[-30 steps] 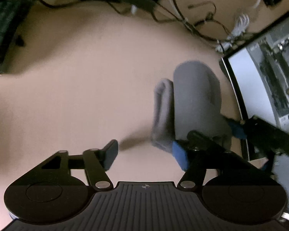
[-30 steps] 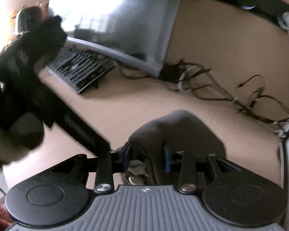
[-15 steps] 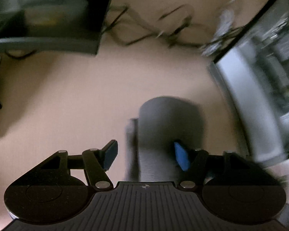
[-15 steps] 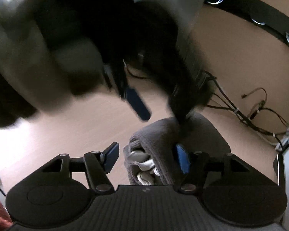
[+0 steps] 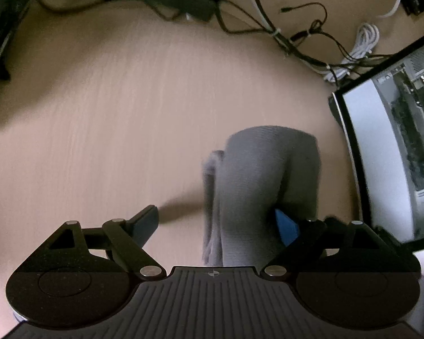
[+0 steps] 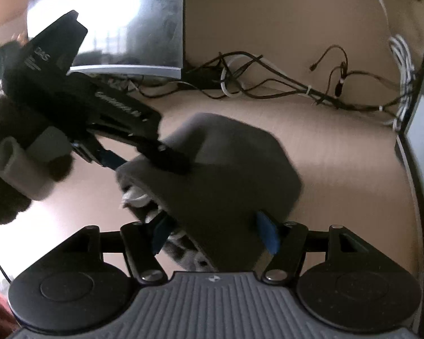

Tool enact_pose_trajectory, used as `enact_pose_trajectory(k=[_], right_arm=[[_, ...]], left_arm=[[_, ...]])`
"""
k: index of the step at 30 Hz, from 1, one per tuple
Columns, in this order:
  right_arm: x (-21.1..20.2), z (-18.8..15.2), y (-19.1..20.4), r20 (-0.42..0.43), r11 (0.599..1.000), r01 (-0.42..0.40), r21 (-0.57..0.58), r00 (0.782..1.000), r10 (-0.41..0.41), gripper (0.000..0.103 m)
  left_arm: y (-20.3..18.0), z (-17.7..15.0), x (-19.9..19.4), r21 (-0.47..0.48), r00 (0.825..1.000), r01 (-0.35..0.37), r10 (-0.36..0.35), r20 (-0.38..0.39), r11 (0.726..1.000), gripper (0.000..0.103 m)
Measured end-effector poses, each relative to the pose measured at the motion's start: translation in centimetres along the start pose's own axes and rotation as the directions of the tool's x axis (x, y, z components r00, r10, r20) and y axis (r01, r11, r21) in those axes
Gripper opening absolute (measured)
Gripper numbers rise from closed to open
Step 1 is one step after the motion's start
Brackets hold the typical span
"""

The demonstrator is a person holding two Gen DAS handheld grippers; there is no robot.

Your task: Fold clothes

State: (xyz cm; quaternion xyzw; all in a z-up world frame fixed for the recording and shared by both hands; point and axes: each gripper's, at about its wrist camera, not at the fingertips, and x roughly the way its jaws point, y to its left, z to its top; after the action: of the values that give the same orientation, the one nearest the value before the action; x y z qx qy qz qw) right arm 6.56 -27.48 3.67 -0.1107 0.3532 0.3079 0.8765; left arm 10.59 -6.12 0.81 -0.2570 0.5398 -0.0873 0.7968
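A folded grey garment (image 5: 263, 186) lies on the tan tabletop (image 5: 113, 118), doubled over into a thick bundle with a rounded fold at its far end. In the right wrist view the same garment (image 6: 226, 169) shows its open near edge, where lighter inner layers and a pale cord peek out.

The left tongs (image 5: 214, 223) stand spread wide, and their jaws have just been opening. The bundle's near end sits between them: the right blue pad is tucked against the cloth's right flank, while the left pad stands well clear over bare tabletop, so nothing is pinched. From the right wrist view the left tongs (image 6: 144, 158) reach in from the left, with a dark tip resting on top of the fold; a gloved hand (image 6: 14, 152) grips their handle.

The right tongs (image 6: 212, 234) are also parted, their jaws having opened within the last second. The garment's near corner lies between the two blue pads; whether the pads touch the cloth is hard to tell, but they do not squeeze it.

Behind the garment, a tangle of black and white cables (image 6: 296, 84) runs along the back of the tabletop. A monitor (image 6: 113, 22) stands at the far left, and a glass-sided computer case (image 5: 395, 147) stands just to the right of the garment.
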Motion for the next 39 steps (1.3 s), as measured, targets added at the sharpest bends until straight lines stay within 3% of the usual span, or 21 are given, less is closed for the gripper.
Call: enact_pose_trajectory(k=[3, 8, 11, 13, 15, 19, 21, 23, 24, 25, 29, 33, 35, 37, 39], right_arm=[[-0.5, 0.0, -1.5, -0.021, 1.000, -0.005, -0.008, 1.000, 0.004, 0.065], [-0.6, -0.8, 0.1, -0.023, 0.998, -0.064, 0.011, 0.998, 0.065, 0.065], [-0.8, -0.9, 1.7, -0.004, 0.998, -0.063, -0.020, 0.998, 0.063, 0.065], [-1.4, -0.6, 1.5, 0.022, 0.997, -0.074, 0.003, 0.997, 0.074, 0.065], [-2.4, -0.1, 0.7, 0.054, 0.996, -0.084, 0.041, 0.995, 0.081, 0.065], [-3.3, 0.8, -1.7, 0.119, 0.976, -0.109, 0.187, 0.989, 0.087, 0.052], [-2.1, 0.9, -2.6, 0.111, 0.957, -0.141, 0.253, 0.987, 0.116, 0.049], [-0.2, 0.4, -2.5, 0.073, 0.940, -0.173, 0.295, 0.985, 0.159, 0.048], [0.6, -0.1, -2.2, 0.060, 0.934, -0.182, 0.308, 0.983, 0.172, 0.048], [1.4, -0.5, -1.8, 0.047, 0.928, -0.190, 0.321, 0.982, 0.185, 0.049], [1.6, -0.5, -1.5, 0.048, 0.934, -0.168, 0.315, 0.986, 0.161, 0.049], [1.7, -0.3, -1.5, 0.034, 0.942, -0.157, 0.295, 0.987, 0.154, 0.053], [1.7, -0.5, -1.4, 0.036, 0.945, -0.149, 0.292, 0.989, 0.145, 0.053], [1.8, -0.6, -1.1, 0.037, 0.947, -0.145, 0.287, 0.989, 0.140, 0.055], [1.9, -0.6, -0.9, 0.035, 0.950, -0.142, 0.280, 0.990, 0.137, 0.056]], left_arm=[[-0.5, -1.0, -0.1, 0.012, 1.000, -0.004, 0.004, 0.009, 1.000, 0.090], [0.1, 0.1, -0.6, 0.028, 0.998, -0.044, 0.043, 0.044, 0.999, 0.094], [-0.3, 0.4, -2.2, 0.058, 0.994, -0.071, 0.066, 0.083, 0.996, 0.088], [-1.0, 0.1, -4.3, 0.095, 0.987, -0.096, 0.082, 0.138, 0.991, 0.073], [-2.0, -0.2, -6.4, 0.134, 0.980, -0.074, 0.047, 0.195, 0.988, 0.071], [-4.4, -0.7, -7.5, 0.203, 0.973, 0.027, -0.072, 0.218, 0.979, 0.067], [-5.0, -0.5, -6.0, 0.217, 0.977, -0.015, -0.032, 0.212, 0.976, 0.067], [-4.3, 0.0, -3.5, 0.192, 0.983, -0.099, 0.066, 0.174, 0.976, 0.062], [-3.4, 0.0, -2.1, 0.167, 0.982, -0.146, 0.122, 0.146, 0.975, 0.064], [-2.2, -0.2, -1.1, 0.136, 0.982, -0.153, 0.135, 0.132, 0.979, 0.075], [0.2, -0.3, -1.2, 0.023, 0.991, -0.062, 0.059, 0.118, 0.998, 0.079], [-1.6, -0.2, -3.6, 0.071, 0.984, -0.062, 0.049, 0.171, 0.996, 0.063], [-3.1, -0.6, -5.7, 0.132, 0.970, -0.037, 0.003, 0.245, 0.991, 0.062], [-4.5, -0.7, -7.2, 0.192, 0.952, -0.003, -0.056, 0.300, 0.981, 0.052], [-5.5, -0.2, -7.0, 0.237, 0.946, 0.012, -0.088, 0.313, 0.971, 0.049]])
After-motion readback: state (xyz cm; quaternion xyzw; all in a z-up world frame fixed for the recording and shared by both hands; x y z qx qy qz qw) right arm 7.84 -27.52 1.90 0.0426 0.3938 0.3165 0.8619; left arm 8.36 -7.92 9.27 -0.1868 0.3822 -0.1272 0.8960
